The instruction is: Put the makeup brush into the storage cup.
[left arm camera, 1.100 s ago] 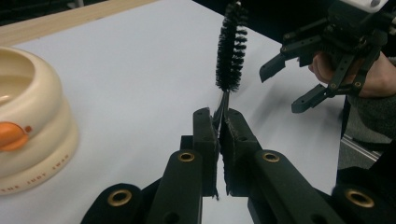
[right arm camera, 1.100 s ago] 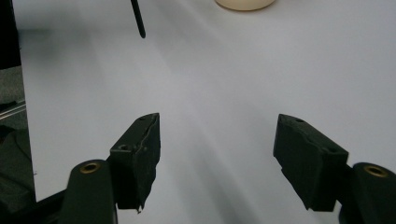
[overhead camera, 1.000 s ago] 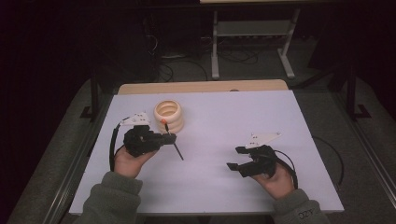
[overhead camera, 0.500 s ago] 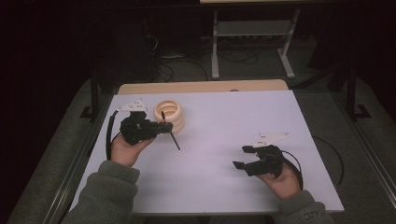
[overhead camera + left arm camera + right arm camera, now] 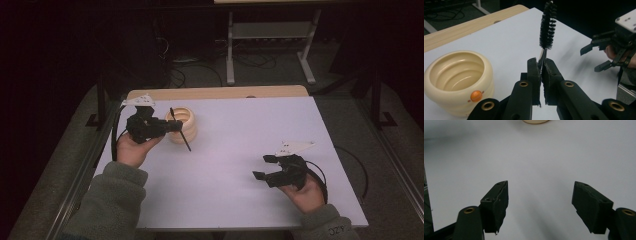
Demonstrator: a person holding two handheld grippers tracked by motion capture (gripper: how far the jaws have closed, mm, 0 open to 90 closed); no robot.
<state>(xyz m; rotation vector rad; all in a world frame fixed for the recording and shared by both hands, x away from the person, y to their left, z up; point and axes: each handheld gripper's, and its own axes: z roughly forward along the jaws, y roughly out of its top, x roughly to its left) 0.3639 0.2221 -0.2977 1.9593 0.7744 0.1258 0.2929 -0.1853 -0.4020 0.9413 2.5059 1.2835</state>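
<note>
We've got the left gripper (image 5: 541,72) clamped tight on the brush (image 5: 547,27) wire stem, bristles just beyond its tips, cup (image 5: 456,80) beside. Light, springy, thin; grip low. Right gripper (image 5: 540,195) wide, empty.

Glossy cream ceramic-looking ribbed bowl (image 5: 456,80), black bristly brush (image 5: 547,27) on thin shiny metal stem, matt black plastic left gripper (image 5: 541,75), smooth matt white tabletop (image 5: 240,150), pale wood edge strip (image 5: 220,93)

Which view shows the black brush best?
The left gripper view: the brush stands close up, bristles sharp, its stem pinched between the left gripper's jaws. In the high view the brush is a thin dark stick crossing the cream bowl.
</note>
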